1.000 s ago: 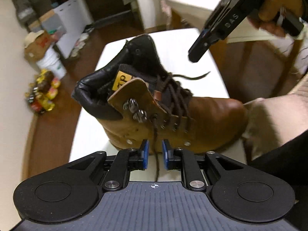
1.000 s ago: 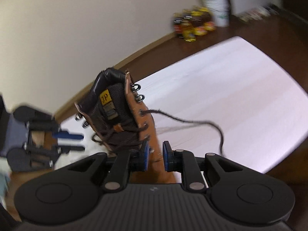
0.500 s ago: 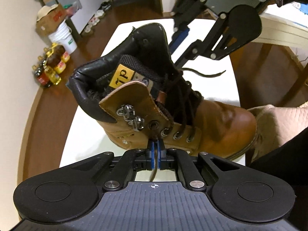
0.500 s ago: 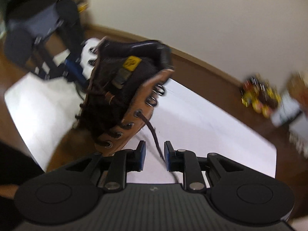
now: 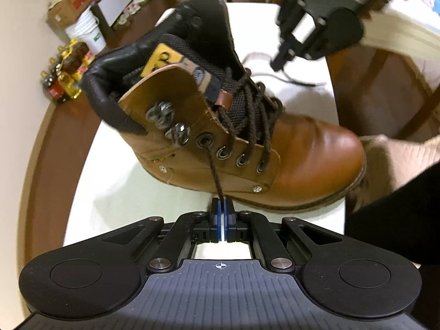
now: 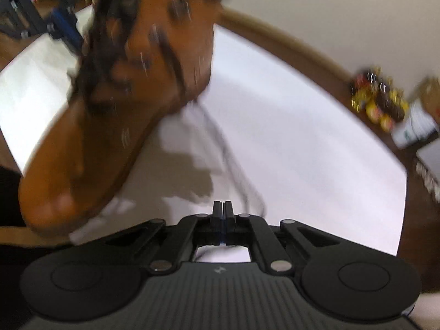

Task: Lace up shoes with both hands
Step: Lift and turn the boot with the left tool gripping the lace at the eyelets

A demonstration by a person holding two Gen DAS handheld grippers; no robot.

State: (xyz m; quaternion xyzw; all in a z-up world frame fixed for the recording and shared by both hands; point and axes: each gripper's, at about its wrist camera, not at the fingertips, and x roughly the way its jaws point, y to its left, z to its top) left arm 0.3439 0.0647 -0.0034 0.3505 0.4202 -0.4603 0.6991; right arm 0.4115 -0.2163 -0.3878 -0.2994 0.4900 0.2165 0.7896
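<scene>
On the white table (image 5: 115, 181) stands a brown leather boot (image 5: 302, 159), toe toward the edge nearest the person and black padded collar toward the far end. Its dark brown lace (image 5: 214, 170) comes out of the top eyelet on the side facing the left wrist camera and runs straight down into the left gripper (image 5: 221, 206), whose blue pads are pressed together on it; the lace is taut between eyelet and jaws, just off the boot's sole. Two open hooks above that eyelet carry no lace.

Across the boot, near the far right corner of the table, the right gripper (image 5: 277, 62) hangs with its tips low over the tabletop. The other lace end (image 5: 288, 78) lies loose on the table beside those tips, curling toward the right edge.

From the right wrist camera the picture is heavily blurred. The right gripper (image 6: 222, 206) shows its jaws closed against each other. A thin dark lace (image 6: 228, 154) trails over the table from the boot (image 6: 110, 110) toward the jaws and passes just to their right; whether any of it is caught between the pads cannot be told. This view also shows the left gripper's blue finger (image 6: 64, 26) at the boot's far side.

Only the left view shows the floor beyond the table: a cluster of bottles (image 5: 64, 74), a white bucket (image 5: 86, 31) and a cardboard box (image 5: 70, 1).
</scene>
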